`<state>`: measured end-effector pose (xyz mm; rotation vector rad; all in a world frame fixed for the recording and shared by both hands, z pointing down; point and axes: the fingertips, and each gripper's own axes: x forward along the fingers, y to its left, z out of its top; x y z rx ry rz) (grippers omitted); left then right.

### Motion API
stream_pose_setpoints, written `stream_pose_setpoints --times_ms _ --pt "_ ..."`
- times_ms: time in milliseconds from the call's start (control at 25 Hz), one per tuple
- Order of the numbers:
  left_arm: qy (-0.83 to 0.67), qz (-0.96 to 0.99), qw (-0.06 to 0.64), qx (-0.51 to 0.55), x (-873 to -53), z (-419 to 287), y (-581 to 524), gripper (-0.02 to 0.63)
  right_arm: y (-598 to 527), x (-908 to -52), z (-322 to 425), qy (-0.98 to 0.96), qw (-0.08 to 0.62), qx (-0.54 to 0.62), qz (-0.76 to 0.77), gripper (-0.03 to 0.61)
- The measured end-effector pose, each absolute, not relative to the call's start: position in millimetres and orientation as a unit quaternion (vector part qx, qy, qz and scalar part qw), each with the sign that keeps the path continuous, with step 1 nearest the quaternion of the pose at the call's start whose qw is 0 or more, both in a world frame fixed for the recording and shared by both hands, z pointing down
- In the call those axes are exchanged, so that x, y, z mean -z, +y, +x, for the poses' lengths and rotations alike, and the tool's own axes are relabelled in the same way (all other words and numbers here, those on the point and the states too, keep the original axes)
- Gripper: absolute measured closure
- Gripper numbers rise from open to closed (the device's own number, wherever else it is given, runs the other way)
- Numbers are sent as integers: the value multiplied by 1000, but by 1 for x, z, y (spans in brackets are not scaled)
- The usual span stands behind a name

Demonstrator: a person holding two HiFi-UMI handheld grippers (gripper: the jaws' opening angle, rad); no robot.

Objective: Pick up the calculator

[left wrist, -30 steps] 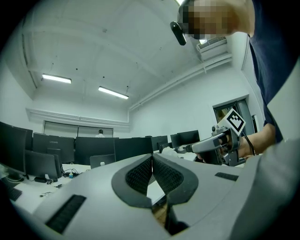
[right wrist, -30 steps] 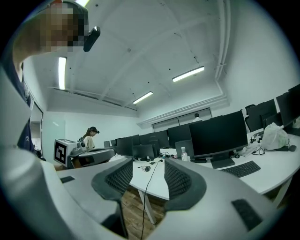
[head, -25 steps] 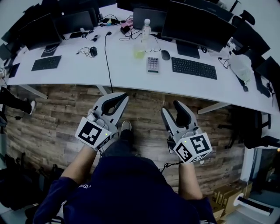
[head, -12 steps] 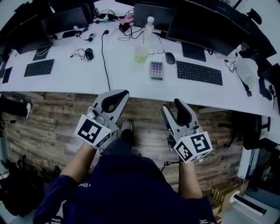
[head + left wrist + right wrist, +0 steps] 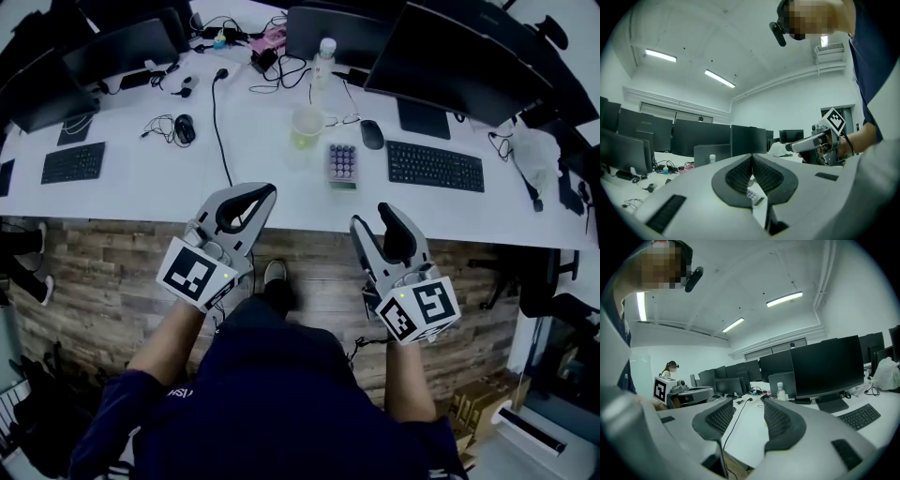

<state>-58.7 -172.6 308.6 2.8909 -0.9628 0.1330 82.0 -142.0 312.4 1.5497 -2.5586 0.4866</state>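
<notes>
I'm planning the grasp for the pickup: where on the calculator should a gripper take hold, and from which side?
Take the calculator across its two long edges, coming down from the near side. It lies flat near the front edge of the desk, short end toward the person, with bare surface on both sides; the cup stands behind it. The open right gripper looks best placed.

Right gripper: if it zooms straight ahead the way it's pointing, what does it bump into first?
Most likely the white desk. Between the right gripper's open fingers there is only bare desktop, with a black cable running across it. The desk's front edge looks nearest, though depth is hard to judge here.
</notes>
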Motion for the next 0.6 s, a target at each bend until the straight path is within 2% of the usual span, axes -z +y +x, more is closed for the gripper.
stream_pose_setpoints --times_ms 600 --pt "-315 946 65 -50 -323 -67 -227 586 -198 -323 79 -839 78 -159 515 367"
